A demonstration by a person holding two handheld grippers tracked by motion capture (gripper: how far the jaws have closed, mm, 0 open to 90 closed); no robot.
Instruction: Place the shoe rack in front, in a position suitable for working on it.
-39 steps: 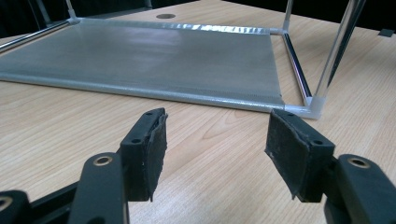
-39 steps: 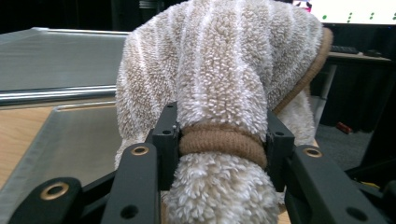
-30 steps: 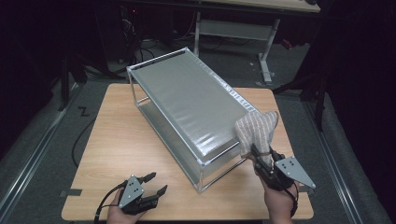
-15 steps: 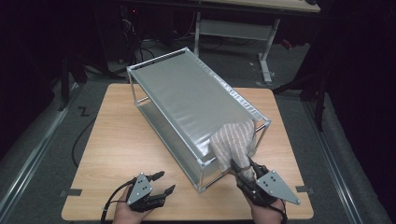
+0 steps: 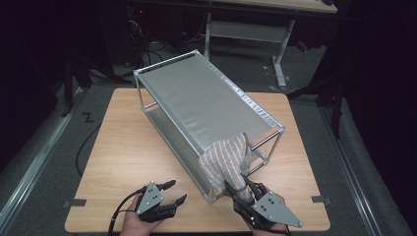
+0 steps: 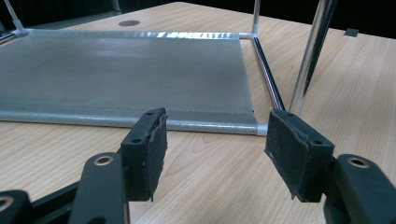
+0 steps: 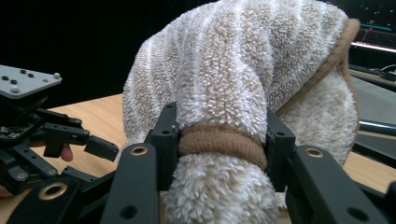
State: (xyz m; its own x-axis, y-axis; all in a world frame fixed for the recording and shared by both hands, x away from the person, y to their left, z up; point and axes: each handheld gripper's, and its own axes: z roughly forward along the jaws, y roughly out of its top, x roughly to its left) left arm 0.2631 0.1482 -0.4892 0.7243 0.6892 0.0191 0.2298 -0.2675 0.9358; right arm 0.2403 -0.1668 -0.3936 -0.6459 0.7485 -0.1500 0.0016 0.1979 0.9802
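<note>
So the right claw [image 5: 235, 188] is clamped on a striped towel [image 5: 225, 161], pinching it right at the brown hem band, which you can see squeezed between the pads in the right gripper view [image 7: 219, 144]. The towel stands up bunched above the claw and flops against the near right corner of the metal rack [image 5: 196, 103], roughly over the rack's corner post close to the front edge of the surface [image 5: 123, 147].

What matters for the coming move, I'd say: the towel's bulk lies straight ahead of and above the right claw, leaning onto the rack's top shelf, while the rack's long axis runs diagonally away toward the far left corner of the surface. To spread the towel along that shelf it would have to travel up and away along that diagonal.

The left claw [image 5: 171, 192] sits low near the front edge, left of the rack, jaws apart with nothing between them. From the left gripper view it looks in at the rack's bottom shelf [image 6: 126, 74]. It's close to the towel but not touching it.

In the way: mostly the rack's corner post and the side rails [image 5: 263, 142] beside the towel, which could snag the cloth.
</note>
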